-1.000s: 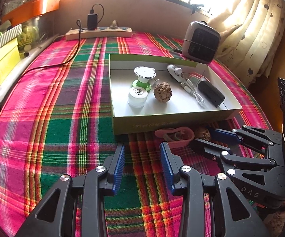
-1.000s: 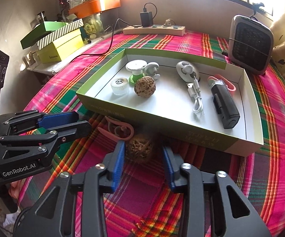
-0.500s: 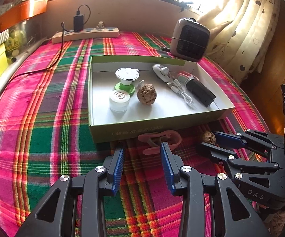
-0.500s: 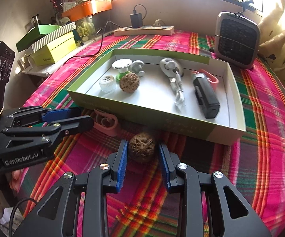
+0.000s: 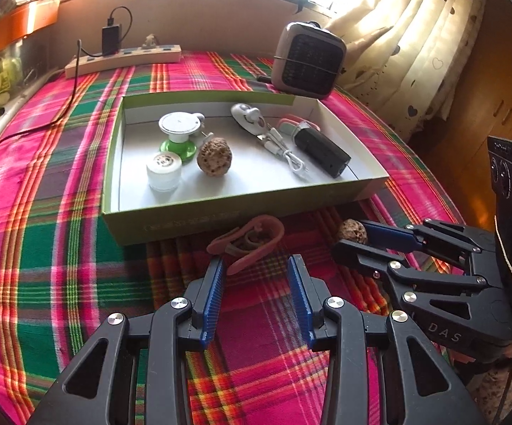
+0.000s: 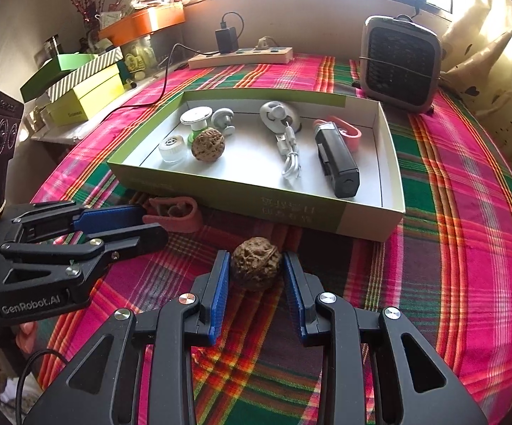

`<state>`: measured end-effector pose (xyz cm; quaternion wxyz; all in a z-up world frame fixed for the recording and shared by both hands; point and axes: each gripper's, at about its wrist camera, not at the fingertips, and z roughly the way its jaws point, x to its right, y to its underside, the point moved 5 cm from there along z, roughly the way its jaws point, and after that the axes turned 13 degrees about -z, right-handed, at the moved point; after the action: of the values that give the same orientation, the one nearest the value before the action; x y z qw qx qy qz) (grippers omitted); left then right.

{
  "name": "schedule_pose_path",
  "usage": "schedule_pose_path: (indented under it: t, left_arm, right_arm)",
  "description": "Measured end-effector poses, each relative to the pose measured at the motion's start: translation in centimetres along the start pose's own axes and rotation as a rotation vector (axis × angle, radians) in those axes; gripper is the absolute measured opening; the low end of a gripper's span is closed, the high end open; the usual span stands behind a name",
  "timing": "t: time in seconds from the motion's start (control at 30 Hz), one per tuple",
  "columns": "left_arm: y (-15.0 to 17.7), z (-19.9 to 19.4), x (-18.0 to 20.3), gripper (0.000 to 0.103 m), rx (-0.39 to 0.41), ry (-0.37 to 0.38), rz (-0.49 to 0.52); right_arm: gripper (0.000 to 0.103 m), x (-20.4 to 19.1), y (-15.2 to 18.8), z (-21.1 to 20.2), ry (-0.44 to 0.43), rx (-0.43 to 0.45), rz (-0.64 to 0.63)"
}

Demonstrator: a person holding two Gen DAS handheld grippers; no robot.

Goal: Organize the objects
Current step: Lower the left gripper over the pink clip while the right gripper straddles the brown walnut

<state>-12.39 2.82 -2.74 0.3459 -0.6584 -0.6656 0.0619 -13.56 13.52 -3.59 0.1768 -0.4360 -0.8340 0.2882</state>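
Plaid cloth in pink and green covers the surface (image 5: 43,212). On it sits a shallow green tray (image 6: 241,196) with white inside walls. From left to right the tray holds a white jar (image 6: 173,148), a green-and-white spool (image 6: 196,120), a walnut (image 6: 208,143), a white fan (image 6: 277,116) with its coiled cable, and a black bar (image 6: 336,159) lying over a pink band.

Outside the tray, just by its near wall, lie a pink clip (image 5: 247,239) and a second walnut (image 6: 255,268). The clip's long axis runs roughly along the tray wall, and in the left wrist view its open end points left and toward the camera.

The left tongs (image 5: 256,272) are partly open with nothing between them; their left fingertip is at the clip's near end, though contact cannot be told. The right tongs (image 6: 254,265) are partly open around the second walnut, with a sliver of gap showing on each side, so no grip is seen.

Only the right wrist view shows the stacked green and yellow boxes (image 6: 78,88) beyond the surface's left edge and the walnut framed between the pads. Only the left wrist view shows the dotted curtain (image 5: 415,53) at the far right. Both views show the power strip (image 6: 241,57) and the small heater (image 6: 399,63) behind the tray.
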Motion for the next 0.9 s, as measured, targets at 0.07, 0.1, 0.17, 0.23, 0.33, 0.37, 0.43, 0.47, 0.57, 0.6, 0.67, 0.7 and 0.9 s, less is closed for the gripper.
schedule_pose_path:
  t: [0.07, 0.1, 0.17, 0.23, 0.33, 0.37, 0.43, 0.47, 0.57, 0.6, 0.67, 0.7, 0.9]
  left_arm:
    - [0.5, 0.1, 0.4, 0.035, -0.01, 0.007, 0.01]
    - [0.6, 0.1, 0.5, 0.035, -0.015, 0.009, 0.016]
    - [0.9, 0.1, 0.9, 0.035, -0.02, 0.011, 0.026]
    - [1.1, 0.1, 1.2, 0.035, -0.023, 0.016, 0.029]
    - [1.3, 0.2, 1.7, 0.035, -0.029, 0.026, 0.037]
    - [1.4, 0.2, 1.8, 0.035, -0.031, 0.026, 0.044]
    - [1.6, 0.1, 2.0, 0.035, -0.033, 0.026, 0.054]
    - [1.6, 0.0, 2.1, 0.035, -0.031, 0.024, 0.061]
    - [1.5, -0.5, 2.0, 0.035, -0.008, 0.006, 0.083]
    - [1.3, -0.7, 1.9, 0.035, 0.001, -0.001, 0.083]
    - [0.9, -1.1, 1.5, 0.035, 0.023, -0.015, 0.072]
    - [0.7, -1.1, 1.3, 0.035, 0.029, -0.023, 0.063]
    - [-0.4, -0.3, 0.6, 0.035, 0.027, -0.066, 0.062]
  right_arm:
    - [0.032, 0.1, 0.1, 0.0, 0.001, 0.001, 0.006]
    - [0.032, 0.2, 0.2, 0.0, 0.001, 0.0, 0.008]
    - [0.032, 0.3, 0.2, 0.0, 0.004, -0.001, 0.01]
    - [0.032, 0.4, 0.4, 0.0, 0.003, -0.002, 0.015]
    - [0.032, 0.6, 0.4, -0.1, 0.005, -0.002, 0.018]
    - [0.032, 0.6, 0.5, -0.1, 0.005, -0.001, 0.019]
    - [0.032, 0.6, 0.6, -0.2, 0.006, -0.002, 0.02]
    - [0.032, 0.6, 0.6, -0.2, 0.005, -0.001, 0.022]
    - [0.032, 0.6, 0.6, -0.2, 0.003, 0.002, 0.024]
    - [0.032, 0.6, 0.6, -0.2, 0.003, 0.002, 0.024]
    - [0.032, 0.6, 0.6, -0.2, 0.003, 0.003, 0.024]
    - [0.032, 0.6, 0.6, -0.2, 0.003, 0.003, 0.024]
    - [0.032, 0.8, 0.7, -0.3, 0.001, 0.006, 0.028]
